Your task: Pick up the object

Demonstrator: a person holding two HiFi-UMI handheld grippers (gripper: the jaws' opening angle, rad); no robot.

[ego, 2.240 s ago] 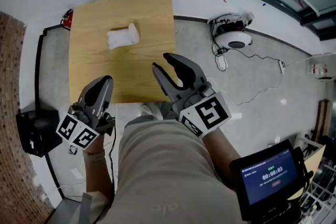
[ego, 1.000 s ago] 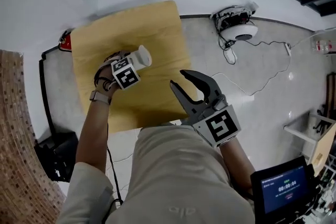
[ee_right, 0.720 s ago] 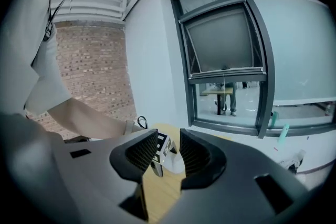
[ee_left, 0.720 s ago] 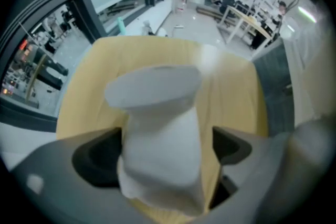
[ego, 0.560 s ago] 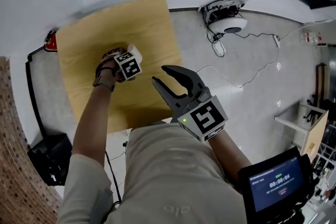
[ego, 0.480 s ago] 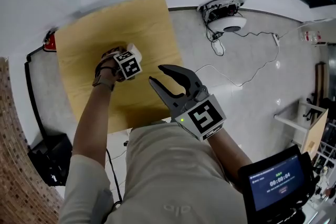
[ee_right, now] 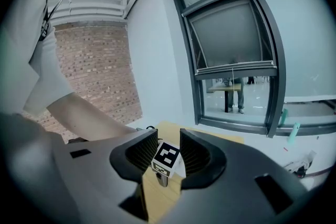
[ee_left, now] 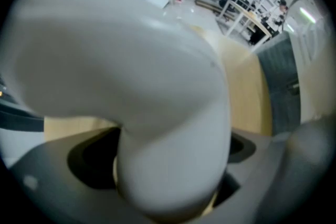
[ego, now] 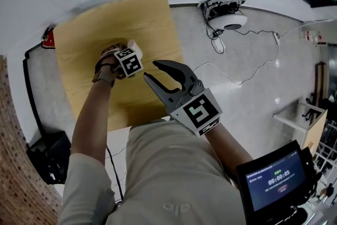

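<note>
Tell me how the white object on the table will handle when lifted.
The white object looks smooth and bent over, so probably soft and apt to sag. Small beside the table, it is likely light. Smooth, it might slip.

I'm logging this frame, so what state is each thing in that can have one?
left tongs: open wide around the white object, not clamped.
right tongs: open, empty.
white object: on the wooden table, between the left tongs.
screen: on, showing a timer.
</note>
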